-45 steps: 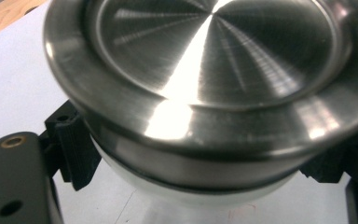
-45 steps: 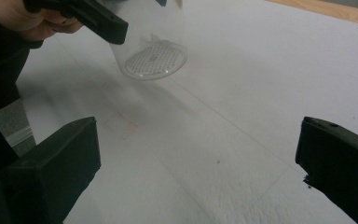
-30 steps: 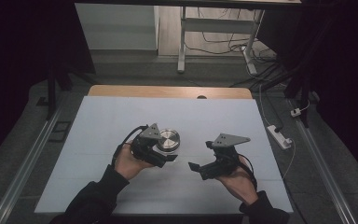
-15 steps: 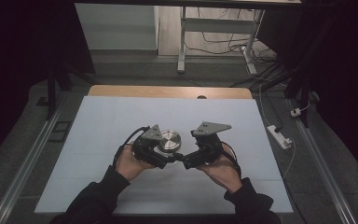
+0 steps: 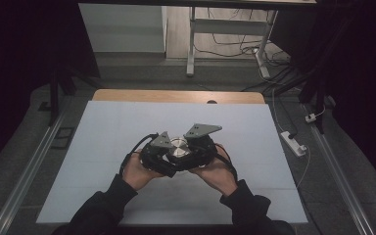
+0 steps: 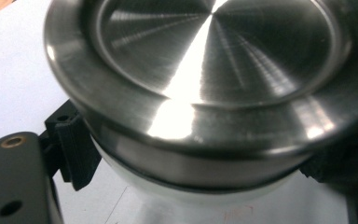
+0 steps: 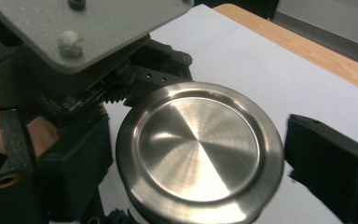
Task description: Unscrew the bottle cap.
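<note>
White bench [image 5: 103, 127] carries our work: left gripper [image 5: 162, 159] holds the steel-lidded container [image 5: 179, 149] firmly; right gripper [image 5: 196, 155], jaws just closing around the lid, not yet pressing. Next we grip and twist it.

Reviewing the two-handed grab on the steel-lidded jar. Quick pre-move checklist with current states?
1. Left gripper clamped on the jar below its lid: ok.
2. Steel lid seated flat on the jar: ok.
3. Right gripper at the lid, jaws just been closing: ok.
4. Right pads pressing on the lid rim: cannot tell; one jaw stands apart from it in the right gripper view.
5. Jar lifted or resting on the table: cannot tell.
</note>
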Tool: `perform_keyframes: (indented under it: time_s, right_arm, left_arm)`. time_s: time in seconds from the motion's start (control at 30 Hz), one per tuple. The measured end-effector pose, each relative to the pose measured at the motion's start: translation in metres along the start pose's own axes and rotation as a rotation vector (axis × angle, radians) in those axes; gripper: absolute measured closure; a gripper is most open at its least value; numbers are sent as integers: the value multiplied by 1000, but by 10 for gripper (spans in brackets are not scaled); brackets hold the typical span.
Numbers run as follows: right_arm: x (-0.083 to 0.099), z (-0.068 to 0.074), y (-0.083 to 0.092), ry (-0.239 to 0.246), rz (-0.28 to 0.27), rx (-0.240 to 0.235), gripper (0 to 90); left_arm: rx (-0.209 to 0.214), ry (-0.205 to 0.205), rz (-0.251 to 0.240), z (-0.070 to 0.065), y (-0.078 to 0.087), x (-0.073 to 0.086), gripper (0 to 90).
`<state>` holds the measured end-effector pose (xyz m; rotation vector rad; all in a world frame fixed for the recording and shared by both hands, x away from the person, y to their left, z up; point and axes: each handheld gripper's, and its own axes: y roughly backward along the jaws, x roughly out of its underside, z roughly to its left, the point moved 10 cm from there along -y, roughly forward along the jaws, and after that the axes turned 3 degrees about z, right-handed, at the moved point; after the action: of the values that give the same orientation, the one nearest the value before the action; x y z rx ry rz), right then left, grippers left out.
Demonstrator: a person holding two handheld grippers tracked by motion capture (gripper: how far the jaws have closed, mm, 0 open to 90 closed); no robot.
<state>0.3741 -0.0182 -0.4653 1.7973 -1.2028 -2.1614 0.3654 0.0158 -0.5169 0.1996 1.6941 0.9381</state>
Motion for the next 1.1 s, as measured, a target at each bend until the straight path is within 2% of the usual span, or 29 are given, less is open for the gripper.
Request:
perform_keyframes:
  time_s: [0.13, 0.2, 0.27, 0.37, 0.5, 0.57, 0.6, 0.67, 0.7, 0.77, 0.8, 0.87, 0.93, 1.0, 1.07, 1.1]
  right_arm:
    - [2, 1, -2, 19, 9, -14, 177]
    - [2, 2, 0, 35, 9, -36, 178]
    - [1, 2, 1, 53, 10, -76, 179]
    - [0, 4, 5, 87, -3, -172, 179]
    - [1, 7, 11, 142, -12, -331, 181]
    - [2, 9, 14, 189, -17, -407, 181]
    - [3, 10, 15, 209, -19, -445, 180]
    - [6, 11, 18, 241, -21, -506, 176]
    - [6, 12, 18, 238, -27, -523, 165]
    - [5, 10, 17, 200, -24, -499, 67]
    - [4, 8, 16, 181, -24, -476, 32]
    - [-1, 5, 19, 153, -32, -421, 4]
    - [-6, 1, 21, 121, -34, -337, 0]
    - [-10, -7, 23, 112, -29, -218, 0]
    - [-12, -9, 24, 92, -35, -152, 24]
    - [-13, -8, 24, 81, -42, -139, 31]
  left_arm:
    - [13, -13, 0, -1, 1, 0, 153]
    - [31, -23, -3, -2, 2, 0, 153]
    - [54, -29, -11, -5, 4, -1, 153]
    - [97, -35, -32, -9, 6, -4, 153]
    - [156, -93, -27, -16, 10, -3, 153]
    - [170, -106, -29, -18, 11, -3, 153]
    - [192, -131, -24, -22, 11, -3, 153]
    - [203, -140, -21, -25, 11, -3, 153]
    - [198, -139, -23, -25, 10, -3, 153]
    - [192, -134, -23, -24, 10, -4, 153]
    - [172, -118, -27, -21, 11, -5, 153]
    - [147, -91, -35, -16, 12, -5, 153]
    - [116, -68, -38, -10, 13, -4, 153]
    - [88, -31, -48, -5, 14, -5, 153]
    - [60, -10, -45, -1, 14, -4, 153]
    - [60, -10, -45, -1, 14, -4, 153]
